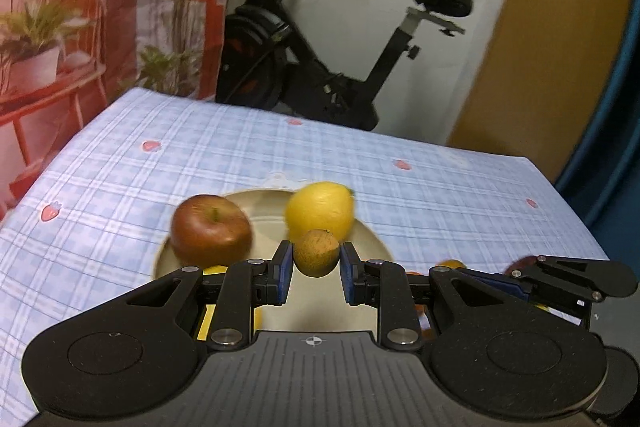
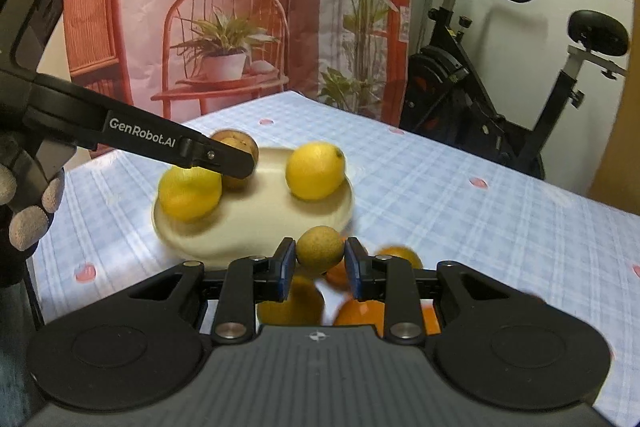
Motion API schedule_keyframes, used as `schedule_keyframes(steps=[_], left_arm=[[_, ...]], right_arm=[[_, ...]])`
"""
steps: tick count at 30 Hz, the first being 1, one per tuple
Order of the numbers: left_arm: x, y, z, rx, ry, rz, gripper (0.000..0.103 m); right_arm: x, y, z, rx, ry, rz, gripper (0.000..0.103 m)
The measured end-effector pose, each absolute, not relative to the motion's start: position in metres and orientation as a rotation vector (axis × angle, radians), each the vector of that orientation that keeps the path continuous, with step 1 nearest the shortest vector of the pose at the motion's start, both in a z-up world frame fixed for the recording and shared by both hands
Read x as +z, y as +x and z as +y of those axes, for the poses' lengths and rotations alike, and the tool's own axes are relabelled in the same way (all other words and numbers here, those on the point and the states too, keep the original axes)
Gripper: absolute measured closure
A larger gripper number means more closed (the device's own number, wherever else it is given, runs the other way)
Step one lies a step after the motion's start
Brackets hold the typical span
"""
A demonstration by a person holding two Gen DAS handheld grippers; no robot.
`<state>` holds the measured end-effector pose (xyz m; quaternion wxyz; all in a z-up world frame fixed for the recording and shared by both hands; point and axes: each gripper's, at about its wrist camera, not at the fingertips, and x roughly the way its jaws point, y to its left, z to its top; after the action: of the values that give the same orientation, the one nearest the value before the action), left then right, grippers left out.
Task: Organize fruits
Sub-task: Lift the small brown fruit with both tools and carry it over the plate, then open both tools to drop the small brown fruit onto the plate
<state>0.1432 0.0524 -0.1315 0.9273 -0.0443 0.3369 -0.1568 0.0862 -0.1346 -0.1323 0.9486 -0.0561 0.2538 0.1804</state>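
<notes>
My left gripper (image 1: 316, 255) is shut on a small brown round fruit (image 1: 316, 251), held just above the near rim of a cream plate (image 1: 374, 241). On the plate sit a red apple (image 1: 211, 230) and a lemon (image 1: 320, 211). My right gripper (image 2: 320, 251) is shut on a small yellow-green round fruit (image 2: 320, 247) in front of the plate (image 2: 256, 223). In that view the plate holds a lemon (image 2: 316, 171) and a second yellow fruit (image 2: 190, 193). The left gripper (image 2: 240, 169) reaches in from the left, with a brownish fruit (image 2: 236, 143) at its tip.
Several oranges (image 2: 360, 311) lie on the blue checked tablecloth (image 2: 460, 211) under my right gripper. A gloved hand (image 2: 28, 223) holds the left gripper. An exercise bike (image 1: 320, 67) stands behind the table's far edge, beside a printed backdrop (image 2: 200, 7).
</notes>
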Motion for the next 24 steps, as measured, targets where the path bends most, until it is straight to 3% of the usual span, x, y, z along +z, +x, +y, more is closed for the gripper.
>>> schedule_keyframes(steps=[24], left_arm=[[-0.163,0.2,0.045,-0.326,-0.013,0.812,0.076]], right_arm=[[-0.169,0.178,-0.08,0.336,-0.338,0.654,0.074]])
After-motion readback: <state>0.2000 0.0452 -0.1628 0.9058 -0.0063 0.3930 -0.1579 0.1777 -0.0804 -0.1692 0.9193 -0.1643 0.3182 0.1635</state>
